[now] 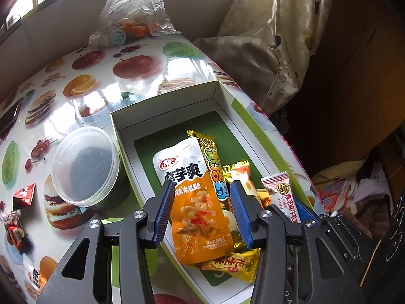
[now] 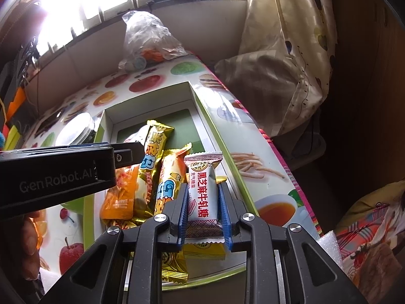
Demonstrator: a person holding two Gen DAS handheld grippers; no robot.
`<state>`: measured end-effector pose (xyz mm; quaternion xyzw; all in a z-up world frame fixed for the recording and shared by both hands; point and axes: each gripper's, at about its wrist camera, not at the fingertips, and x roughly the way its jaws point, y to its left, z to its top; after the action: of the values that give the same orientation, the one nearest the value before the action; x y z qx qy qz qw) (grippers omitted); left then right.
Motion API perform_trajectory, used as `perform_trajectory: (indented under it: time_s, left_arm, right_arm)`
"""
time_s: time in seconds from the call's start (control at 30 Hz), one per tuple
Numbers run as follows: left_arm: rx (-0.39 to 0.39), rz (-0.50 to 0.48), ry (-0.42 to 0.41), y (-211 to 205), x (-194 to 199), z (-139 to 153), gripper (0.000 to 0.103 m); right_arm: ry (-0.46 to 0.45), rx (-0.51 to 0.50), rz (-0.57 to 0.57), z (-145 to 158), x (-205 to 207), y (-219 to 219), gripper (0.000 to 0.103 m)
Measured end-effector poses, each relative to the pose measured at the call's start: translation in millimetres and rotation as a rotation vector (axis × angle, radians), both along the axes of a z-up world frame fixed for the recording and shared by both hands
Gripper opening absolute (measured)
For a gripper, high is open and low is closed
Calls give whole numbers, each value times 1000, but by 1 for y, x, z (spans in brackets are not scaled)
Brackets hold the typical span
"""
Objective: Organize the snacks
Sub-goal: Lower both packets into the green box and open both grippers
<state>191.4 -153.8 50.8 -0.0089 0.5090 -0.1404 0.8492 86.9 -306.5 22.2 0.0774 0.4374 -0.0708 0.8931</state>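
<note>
— Snack packets sit piled in the shallow white cardboard box with a green floor (image 1: 222,106). Where's the white and orange pouch with the skewer picture (image 1: 195,202)?

— Lying in the box, between the blue ribbed pads of the left gripper (image 1: 201,212). The jaws stand apart on either side of it; I can't tell whether the pads press on it.

— And the right gripper (image 2: 202,211)?

— It straddles the white candy bar wrapper with red characters and maroon ends (image 2: 203,195), which rests on top of the gold-wrapped bars (image 2: 154,149) in the box. A thin gap shows at each pad, so the grip looks released.

— What's around the box?

— It sits on a glossy tablecloth printed with fruit and burgers (image 1: 101,76). Just beside its left wall is a round clear plastic tub with a lid (image 1: 86,167). Small red wrapped sweets (image 1: 24,197) lie further left, and a crumpled clear plastic bag (image 1: 131,12) is at the table's far end.
</note>
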Motion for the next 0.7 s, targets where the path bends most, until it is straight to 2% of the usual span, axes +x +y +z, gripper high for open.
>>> perform_trajectory:
  time_s: [0.53,0.7]
  left_arm:
    - [-20,-1,-29,8,-12,10,48]
    - [-21,1,-52,12,-20,18,48]
  right_arm:
    - [-12,-13,-11,4,-4,4,38]
    - [-30,-17,-19,9,-9,6,48]
